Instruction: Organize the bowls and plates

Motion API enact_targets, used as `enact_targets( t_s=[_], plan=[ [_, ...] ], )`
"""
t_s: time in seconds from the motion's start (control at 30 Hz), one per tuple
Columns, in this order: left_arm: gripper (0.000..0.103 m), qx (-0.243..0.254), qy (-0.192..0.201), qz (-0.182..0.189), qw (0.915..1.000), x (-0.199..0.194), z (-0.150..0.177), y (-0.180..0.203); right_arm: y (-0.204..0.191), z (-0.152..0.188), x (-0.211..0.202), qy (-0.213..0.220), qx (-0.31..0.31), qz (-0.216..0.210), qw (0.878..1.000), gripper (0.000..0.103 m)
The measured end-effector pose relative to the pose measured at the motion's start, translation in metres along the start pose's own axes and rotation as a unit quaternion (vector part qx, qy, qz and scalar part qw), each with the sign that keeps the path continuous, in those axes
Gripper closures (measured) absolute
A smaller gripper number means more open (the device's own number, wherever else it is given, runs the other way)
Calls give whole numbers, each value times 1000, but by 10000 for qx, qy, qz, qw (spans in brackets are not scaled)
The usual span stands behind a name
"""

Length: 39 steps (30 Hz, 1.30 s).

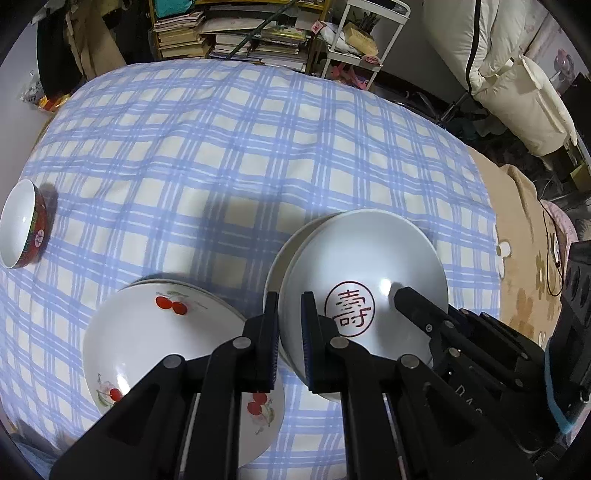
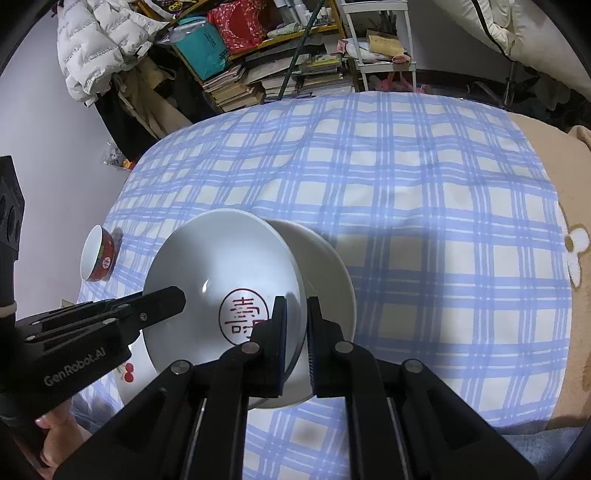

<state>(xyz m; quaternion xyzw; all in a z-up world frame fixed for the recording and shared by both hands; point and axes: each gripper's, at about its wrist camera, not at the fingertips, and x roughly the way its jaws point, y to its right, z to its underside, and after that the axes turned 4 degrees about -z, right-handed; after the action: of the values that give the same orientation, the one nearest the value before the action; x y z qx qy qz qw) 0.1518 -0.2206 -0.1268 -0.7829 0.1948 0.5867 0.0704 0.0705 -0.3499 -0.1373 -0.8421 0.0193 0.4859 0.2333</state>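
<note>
A white bowl with a red seal character point(image 1: 369, 266) point(image 2: 221, 258) is tilted above a plain white bowl point(image 1: 291, 243) point(image 2: 328, 273). My left gripper point(image 1: 290, 306) is shut on its left rim. My right gripper point(image 2: 295, 314) is shut on its right rim and also shows in the left wrist view point(image 1: 410, 299). The left gripper's finger shows in the right wrist view point(image 2: 162, 299). A stack of cherry-pattern plates point(image 1: 147, 332) lies to the left. A small red bowl point(image 1: 26, 229) point(image 2: 98, 258) stands at the far left.
A blue plaid cloth point(image 1: 240, 147) point(image 2: 424, 203) covers the table. Stacked books and shelves point(image 1: 229, 33) stand behind it. A beige blanket point(image 1: 524, 258) lies at the right edge.
</note>
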Motion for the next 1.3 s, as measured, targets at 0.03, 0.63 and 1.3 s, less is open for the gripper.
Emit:
enact_targets(
  t_s=[0.03,0.63,1.3],
  plan=[
    [93,9,5,-20,10000,0,0,0,0,0,1,-10,-1,0,10000,92],
    [93,-18,-271,108,9996,20,6,7,6,9,5,-31,-73,393,9992,92],
    [93,-304,-458,288,9981,21,12,1,13,13,12,8,165,245,9996,92]
  ],
)
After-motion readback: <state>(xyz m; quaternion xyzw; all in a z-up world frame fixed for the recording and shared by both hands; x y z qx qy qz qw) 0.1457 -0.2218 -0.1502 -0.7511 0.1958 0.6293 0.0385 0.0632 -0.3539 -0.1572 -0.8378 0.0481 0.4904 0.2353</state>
